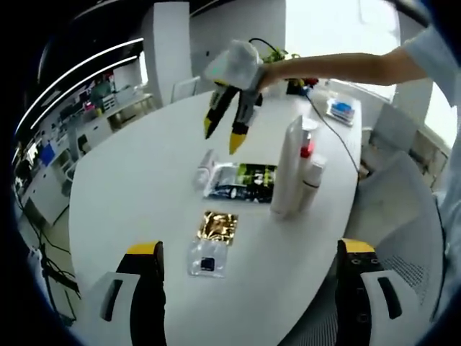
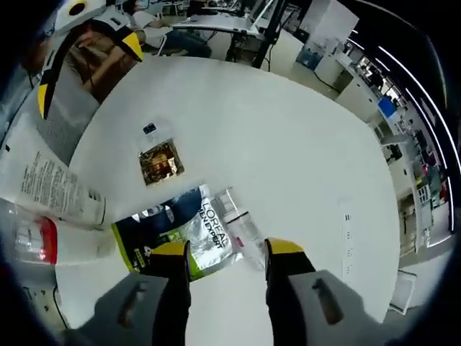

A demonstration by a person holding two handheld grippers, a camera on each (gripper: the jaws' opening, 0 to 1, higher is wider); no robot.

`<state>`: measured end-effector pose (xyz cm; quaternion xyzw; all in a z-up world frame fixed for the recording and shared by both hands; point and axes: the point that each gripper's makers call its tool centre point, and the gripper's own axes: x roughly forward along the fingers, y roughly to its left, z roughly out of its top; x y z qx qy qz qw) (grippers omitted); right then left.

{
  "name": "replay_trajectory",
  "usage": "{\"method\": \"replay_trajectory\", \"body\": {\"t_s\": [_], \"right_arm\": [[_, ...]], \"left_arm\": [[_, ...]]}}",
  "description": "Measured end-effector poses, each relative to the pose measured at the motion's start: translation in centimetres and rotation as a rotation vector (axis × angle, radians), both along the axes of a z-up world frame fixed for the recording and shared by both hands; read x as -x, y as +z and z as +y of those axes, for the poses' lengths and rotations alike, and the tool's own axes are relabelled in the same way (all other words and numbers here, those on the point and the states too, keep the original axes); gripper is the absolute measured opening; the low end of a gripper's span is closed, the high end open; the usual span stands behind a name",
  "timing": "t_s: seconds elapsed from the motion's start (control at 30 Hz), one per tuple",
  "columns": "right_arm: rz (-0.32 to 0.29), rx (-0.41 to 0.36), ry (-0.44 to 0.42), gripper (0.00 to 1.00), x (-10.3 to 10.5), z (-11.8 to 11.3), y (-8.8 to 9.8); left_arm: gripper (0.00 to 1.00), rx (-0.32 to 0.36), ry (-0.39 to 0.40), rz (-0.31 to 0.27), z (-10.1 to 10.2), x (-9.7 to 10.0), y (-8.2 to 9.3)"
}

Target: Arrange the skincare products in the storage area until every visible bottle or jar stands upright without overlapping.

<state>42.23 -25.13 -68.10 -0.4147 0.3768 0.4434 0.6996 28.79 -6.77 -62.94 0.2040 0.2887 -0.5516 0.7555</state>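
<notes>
The table (image 1: 144, 180) has a smooth white surface with a slight sheen. The tall white tube (image 1: 287, 169), right of centre in the left gripper view, looks like matt plastic. The gold sachet (image 1: 218, 225) at centre is glossy, crinkled foil. The clear packet (image 1: 207, 258) below it is transparent, shiny film. The L'Oréal sachet (image 2: 184, 229), at lower centre of the right gripper view, is glossy printed foil with creases. The small clear bottle (image 2: 241, 225) beside it looks like transparent plastic.
</notes>
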Motion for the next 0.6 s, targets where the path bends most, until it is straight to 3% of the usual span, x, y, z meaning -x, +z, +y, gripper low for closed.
{"method": "replay_trajectory", "body": {"t_s": [0.13,0.23,0.43,0.6], "right_arm": [[0.042,0.004,0.022,0.36,-0.6,0.2,-1.2],[0.053,0.063,0.065,0.34,-1.3,-0.2,-2.3],[0.083,0.091,0.115,0.33,-2.3,-0.1,-3.5],[0.105,0.157,0.168,0.32,-2.9,-0.5,-5.0]], "left_arm": [[0.97,0.005,0.007,0.007,0.0,0.0,-0.1],[0.97,0.012,0.017,0.013,0.0,-0.1,-0.2],[0.97,0.012,0.027,0.013,0.3,-0.2,-0.3],[0.96,0.009,0.035,0.019,0.5,-0.2,-0.5]]}}
